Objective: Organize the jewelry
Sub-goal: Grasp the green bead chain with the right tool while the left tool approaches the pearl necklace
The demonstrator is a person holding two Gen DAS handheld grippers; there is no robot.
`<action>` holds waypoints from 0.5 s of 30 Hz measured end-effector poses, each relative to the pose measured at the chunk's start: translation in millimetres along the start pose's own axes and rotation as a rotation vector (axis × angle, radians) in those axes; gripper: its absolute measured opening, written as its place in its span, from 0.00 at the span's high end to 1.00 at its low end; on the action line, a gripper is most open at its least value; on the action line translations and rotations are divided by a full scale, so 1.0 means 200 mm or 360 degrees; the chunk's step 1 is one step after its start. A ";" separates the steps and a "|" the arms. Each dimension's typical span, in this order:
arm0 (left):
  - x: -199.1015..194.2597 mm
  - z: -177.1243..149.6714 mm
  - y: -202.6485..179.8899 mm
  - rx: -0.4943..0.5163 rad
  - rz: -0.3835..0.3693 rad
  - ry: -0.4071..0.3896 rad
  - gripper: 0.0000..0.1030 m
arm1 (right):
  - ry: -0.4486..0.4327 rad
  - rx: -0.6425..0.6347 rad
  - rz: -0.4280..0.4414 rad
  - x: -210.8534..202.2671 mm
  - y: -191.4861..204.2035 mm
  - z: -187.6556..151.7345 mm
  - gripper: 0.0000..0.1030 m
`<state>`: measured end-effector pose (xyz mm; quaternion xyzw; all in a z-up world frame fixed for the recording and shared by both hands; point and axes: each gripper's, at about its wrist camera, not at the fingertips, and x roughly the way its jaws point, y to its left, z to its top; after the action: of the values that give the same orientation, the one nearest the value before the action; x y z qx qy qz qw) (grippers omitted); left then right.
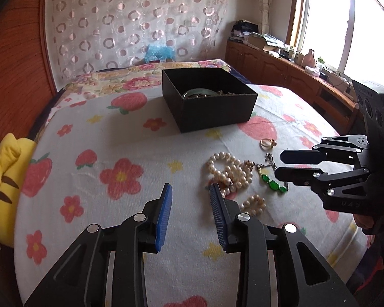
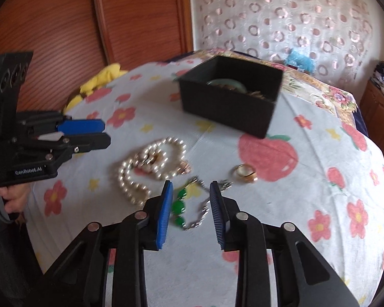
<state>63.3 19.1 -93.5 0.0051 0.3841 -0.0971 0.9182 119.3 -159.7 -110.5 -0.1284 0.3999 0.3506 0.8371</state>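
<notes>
1. The left gripper (image 1: 190, 190) is hovering over the flower-print bedsheet (image 1: 130, 138) with its jaws standing apart and nothing between them; its right blue pad (image 1: 216, 204) is lying just at the near-left edge of the pearl necklace (image 1: 229, 171), and whether it is touching the pearls cannot be told.
2. The right gripper (image 2: 191, 188) is pointing down at the green-stone bracelet (image 2: 179, 208), jaws spread; the green stones are sitting just inside the left pad (image 2: 165, 212) and the silver chain is curving across the gap, with neither pad pressing on it.
3. In the left wrist view the right gripper (image 1: 279, 163) is coming in from the right, its fingertips just over the bracelet (image 1: 274, 184).
4. A gold ring (image 2: 245, 172) is lying to the far right of the bracelet, apart from both grippers.
5. The black box (image 1: 210, 102) is standing farther back on the bed, open-topped, holding a pale green bangle (image 1: 198, 93) and other small pieces.
6. A yellow plush toy (image 1: 5, 179) is sitting at the left edge of the bed.
</notes>
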 end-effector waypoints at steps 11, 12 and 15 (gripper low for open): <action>0.01 -0.02 -0.01 -0.0003 -0.0022 0.0028 0.72 | 0.0103 -0.0115 -0.0059 0.08 0.07 -0.02 0.84; 0.01 -0.02 -0.01 -0.0004 -0.0026 0.0032 0.72 | 0.0103 -0.0121 -0.0058 0.08 0.08 -0.02 0.88; 0.03 -0.02 -0.03 -0.0004 -0.0049 0.0044 0.72 | 0.0099 -0.0128 -0.0061 0.07 0.08 -0.03 0.88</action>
<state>62.8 13.3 -99.9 -0.0007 0.3970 -0.1106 0.9111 111.4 -144.8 -124.6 -0.1804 0.4088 0.3462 0.8249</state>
